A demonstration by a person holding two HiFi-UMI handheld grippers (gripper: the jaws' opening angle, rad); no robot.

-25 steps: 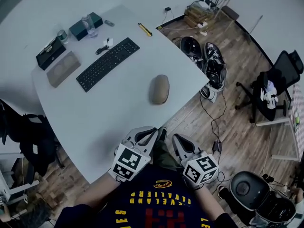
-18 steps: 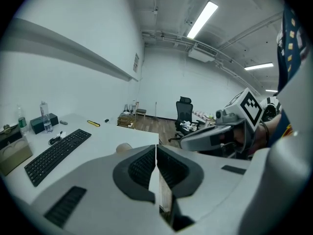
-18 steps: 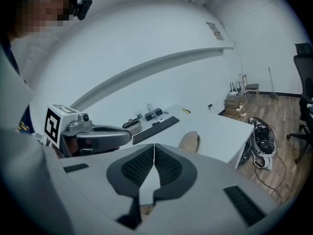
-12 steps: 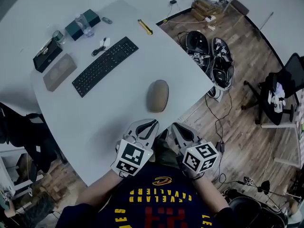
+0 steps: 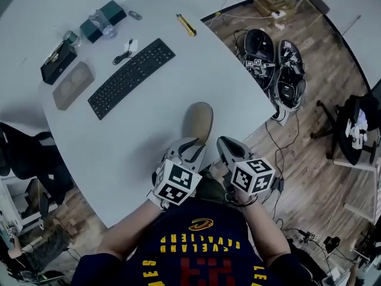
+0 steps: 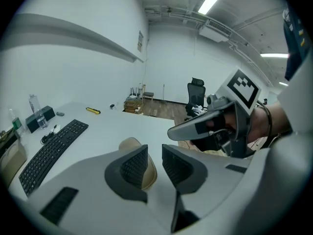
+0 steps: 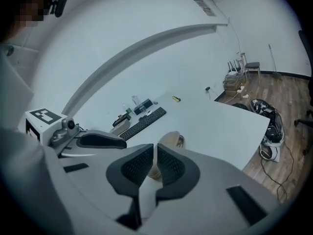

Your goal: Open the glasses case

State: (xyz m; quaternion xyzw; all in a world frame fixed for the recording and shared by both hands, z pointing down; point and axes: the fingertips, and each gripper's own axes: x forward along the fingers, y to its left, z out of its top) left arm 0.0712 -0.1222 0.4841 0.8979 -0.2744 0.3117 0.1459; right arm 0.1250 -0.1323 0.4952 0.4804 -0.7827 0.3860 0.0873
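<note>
Your left claw (image 5: 191, 145), tipped down over the bench (image 5: 113, 154) edge, has just been parting its jaws, nothing between them. Your right claw (image 5: 229, 143), level beside it, is pinched together, empty. Just ahead lies the closed glasses case (image 5: 199, 121), with the keyboard (image 5: 132, 77) beyond.

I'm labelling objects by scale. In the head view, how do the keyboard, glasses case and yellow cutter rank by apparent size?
1. keyboard
2. glasses case
3. yellow cutter
The cutter lies farthest from the camera, so it may look smaller than it is.
</note>
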